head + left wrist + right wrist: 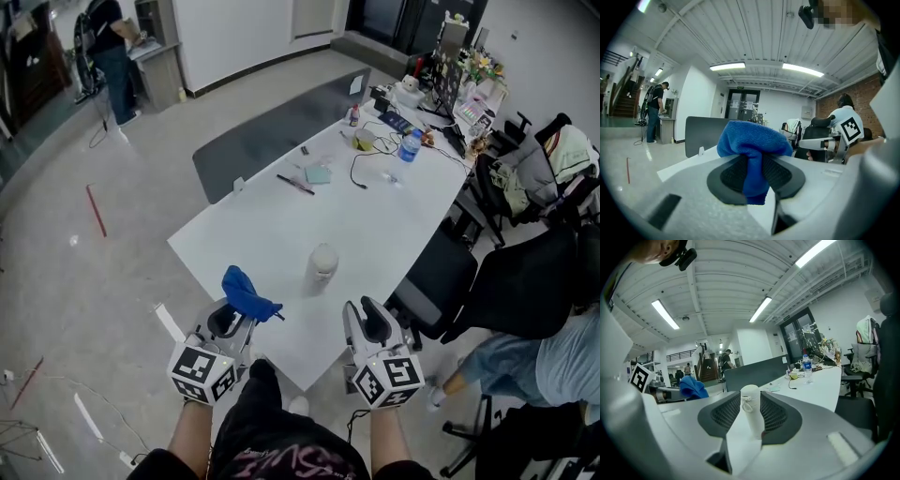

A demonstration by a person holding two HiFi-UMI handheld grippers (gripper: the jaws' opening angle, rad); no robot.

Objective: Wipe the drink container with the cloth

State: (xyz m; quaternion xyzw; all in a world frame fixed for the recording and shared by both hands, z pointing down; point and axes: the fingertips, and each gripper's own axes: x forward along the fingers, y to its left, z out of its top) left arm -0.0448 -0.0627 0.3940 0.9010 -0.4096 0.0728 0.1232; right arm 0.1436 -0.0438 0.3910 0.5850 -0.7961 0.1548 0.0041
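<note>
Step in hand, judged: bring right gripper (367, 317) onto drink container (322, 263) to steady it before wiping. Advance level, centre white body between fingers (729, 414), clamp mid-body, not cap or loop, so upright container doesn't topple. Right fingers spread, nothing gripped; container stands on counter (272, 234) at 11 o'clock of them, well apart. Left gripper (240, 314) fingers pinching blue cloth (752, 145), bunch poking ahead; container at 1 o'clock of cloth, untouched

L gripper (240, 315) & R gripper (367, 317): grey, black ribbed fingers (733, 176), b/w marker cubes (202, 371); black top (272, 433), pink print.
</note>
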